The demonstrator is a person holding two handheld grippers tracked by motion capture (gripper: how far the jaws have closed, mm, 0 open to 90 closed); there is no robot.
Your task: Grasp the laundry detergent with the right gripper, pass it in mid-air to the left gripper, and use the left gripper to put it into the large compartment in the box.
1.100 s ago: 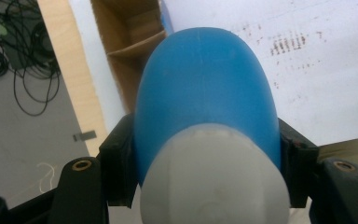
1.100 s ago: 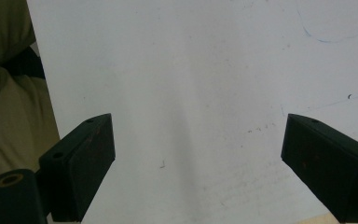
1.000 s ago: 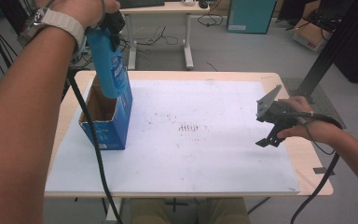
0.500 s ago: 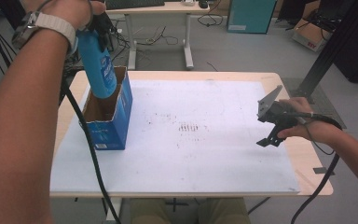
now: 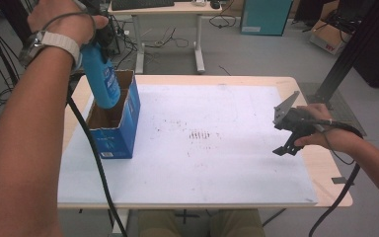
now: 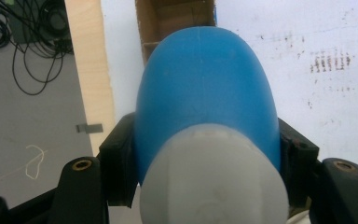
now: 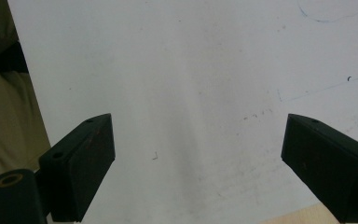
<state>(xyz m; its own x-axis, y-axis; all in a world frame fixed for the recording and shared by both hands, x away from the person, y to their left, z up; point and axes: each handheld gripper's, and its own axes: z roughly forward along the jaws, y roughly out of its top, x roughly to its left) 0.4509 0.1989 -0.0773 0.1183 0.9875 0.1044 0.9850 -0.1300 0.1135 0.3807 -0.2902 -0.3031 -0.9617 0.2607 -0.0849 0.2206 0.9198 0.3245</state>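
Bottle (image 5: 101, 79) of blue plastic with a pale cap is pinched by the left claw (image 6: 205, 154), one jaw on each side of its body. It is held in the air, tilted, with its lower end over the open top of the blue carton (image 5: 114, 126), which stands on the bench (image 5: 325, 168) at about 9 o'clock from the middle of the white sheet (image 5: 217, 163). Whether the bottle touches the carton wall cannot be told.

The right claw (image 7: 196, 158) is spread wide and holds nothing; it is kept low over the sheet near the 3 o'clock edge, well apart from the carton.

A slip is judged possible, because the bottle is smooth and rounded and it is gripped near the cap only. If the jaws are loosened, it could drop into the carton or strike the rim. The carton looks light and is not steadied by anything, so a push from the bottle could tip it or move it toward the 9 o'clock edge of the bench, which is near.

Much open room is seen in the middle of the sheet, from 12 to 6 o'clock. The cable (image 5: 91, 153) of the left claw hangs just beside the carton and could be caught on it.
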